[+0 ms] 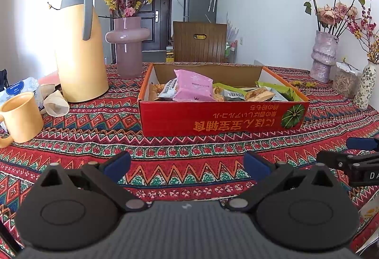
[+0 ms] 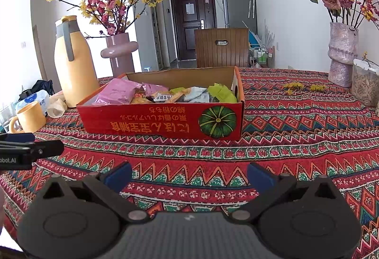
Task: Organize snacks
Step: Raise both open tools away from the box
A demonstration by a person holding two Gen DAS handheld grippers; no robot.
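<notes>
Blue-padded fingers of the left gripper (image 1: 187, 167) are spread wide over the patterned cloth at the near edge of the surface (image 1: 165, 140), holding nothing. The right gripper (image 2: 189, 173) hovers just beside it, its fingers likewise parted and empty. Both sit well short of the red cardboard box (image 1: 213, 116), which stands toward the middle of the surface with its printed wall facing the cameras.

Inside the box the snacks lie in a loose heap: a pink packet (image 1: 193, 87) leans upright at the left, a green packet (image 1: 277, 89) lies at the right, with smaller wrappers between them.

The step in hand looks like a reach into the box. Doing it well probably means lifting over the near wall before descending, and picking the topmost packet by a free edge, since crinkly wrappers slide and overlap.

Left of the box stand a yellow mug (image 1: 20, 116) and a yellow jug (image 1: 79, 50); a pink vase (image 1: 128, 48) is at the far edge.
</notes>
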